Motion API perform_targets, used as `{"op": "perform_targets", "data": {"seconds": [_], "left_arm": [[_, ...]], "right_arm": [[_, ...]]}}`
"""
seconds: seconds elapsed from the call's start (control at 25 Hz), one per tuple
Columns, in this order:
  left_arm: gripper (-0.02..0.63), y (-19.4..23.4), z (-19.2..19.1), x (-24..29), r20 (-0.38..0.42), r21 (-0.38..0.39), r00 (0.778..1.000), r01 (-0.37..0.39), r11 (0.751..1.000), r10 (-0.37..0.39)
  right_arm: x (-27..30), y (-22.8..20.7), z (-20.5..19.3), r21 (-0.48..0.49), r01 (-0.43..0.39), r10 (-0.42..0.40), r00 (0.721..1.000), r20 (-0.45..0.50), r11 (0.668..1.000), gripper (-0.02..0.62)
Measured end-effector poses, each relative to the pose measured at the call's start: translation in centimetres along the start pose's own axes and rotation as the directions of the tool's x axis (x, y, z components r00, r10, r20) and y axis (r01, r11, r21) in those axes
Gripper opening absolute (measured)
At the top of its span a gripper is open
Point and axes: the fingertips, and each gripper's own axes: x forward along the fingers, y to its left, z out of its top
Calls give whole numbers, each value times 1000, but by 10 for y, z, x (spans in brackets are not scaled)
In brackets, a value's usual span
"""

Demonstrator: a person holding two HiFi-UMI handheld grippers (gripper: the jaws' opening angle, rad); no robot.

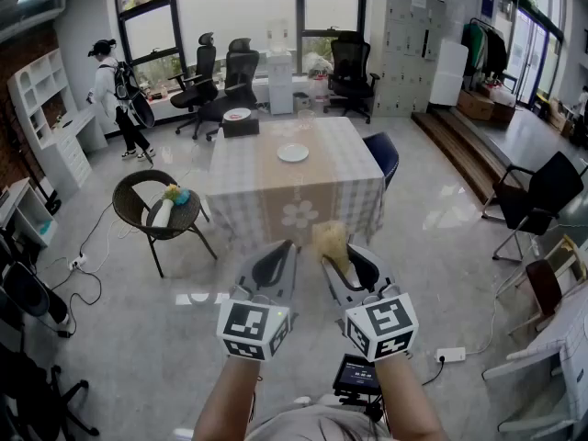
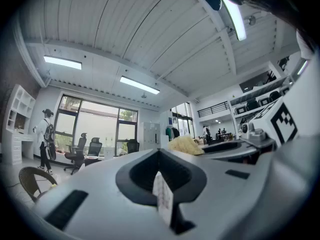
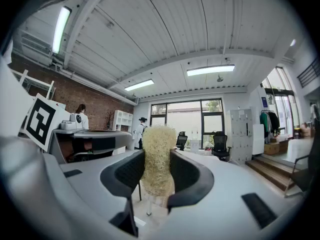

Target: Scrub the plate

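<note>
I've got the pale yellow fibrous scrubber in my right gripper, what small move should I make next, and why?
Probably step toward the check-clothed table. The small white round plate lies on it, well ahead of both grippers. The right gripper is shut on the pale yellow fibrous scrubber; the left gripper is shut and empty.

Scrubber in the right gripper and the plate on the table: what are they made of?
The scrubber: pale yellow, matte, tangled coarse fibres, likely loofah or plastic mesh. The plate: white, smooth, probably ceramic or melamine; too far to tell which.
</note>
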Motion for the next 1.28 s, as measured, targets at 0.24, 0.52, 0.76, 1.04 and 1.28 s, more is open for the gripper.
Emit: {"op": "perform_targets", "data": {"seconds": [0.24,0.52,0.76,1.04,1.28], "left_arm": [[12,11,-12,7,-6,-4,1000,2,1000,-2],[12,30,-16,30,-17,-14,1000,-1,1000,1],[12,47,-23,64,-31,-6,999,-13,1000,13],[12,79,-32,117,-34,-14,998,-52,999,51],[12,107,-34,173,-40,-26,996,-87,996,86]], "right_arm": [[13,0,-7,0,-1,1,1000,2,1000,156],[39,-16,-7,13,-3,3,1000,13,1000,153],[72,-42,-11,31,-23,23,1000,18,999,155],[124,-75,-16,33,-65,64,998,13,997,155],[175,-111,-17,32,-107,107,994,-4,994,155]]}}
